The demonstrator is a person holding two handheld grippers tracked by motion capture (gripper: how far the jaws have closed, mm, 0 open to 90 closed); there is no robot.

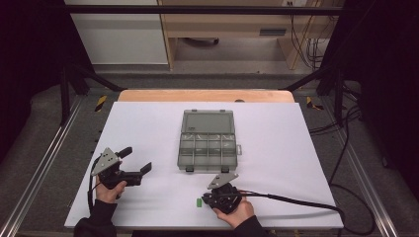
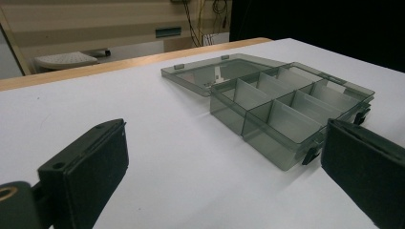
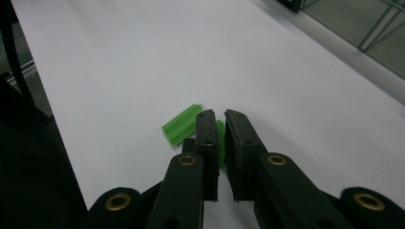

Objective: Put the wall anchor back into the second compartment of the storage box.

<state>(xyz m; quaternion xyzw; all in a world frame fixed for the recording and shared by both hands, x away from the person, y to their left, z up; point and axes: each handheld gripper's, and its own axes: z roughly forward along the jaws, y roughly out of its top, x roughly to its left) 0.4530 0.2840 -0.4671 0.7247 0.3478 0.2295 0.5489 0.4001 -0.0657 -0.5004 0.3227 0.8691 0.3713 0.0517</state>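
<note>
High view: an open grey compartment box (image 1: 207,140) sits mid-tabletop (image 1: 148,128), lid laid back toward the far edge. The right claw (image 1: 205,200) is down near the front edge of the tabletop, at a small green ribbed piece (image 1: 199,202); the left claw (image 1: 136,160) rests well to the left, pointing toward the box, jaws spread.

Left gripper view: the left claw (image 2: 224,162) stands wide open with nothing between its pads, only bare tabletop (image 2: 167,143). The box (image 2: 286,109) lies ahead and to the right, its divided trays looking empty.

Right gripper view: the right claw (image 3: 219,119) is drawn almost fully together, a narrow slit left between the pads. The green piece (image 3: 181,125) lies flat, mostly to the left of the jaws, with a sliver of green in the slit; whether the pads truly pinch it I cannot tell.

The risk, as I judge it: the grip looks to catch only one end of the piece, so a lift could let it pivot, slip out, or skid across the smooth tabletop.
</note>
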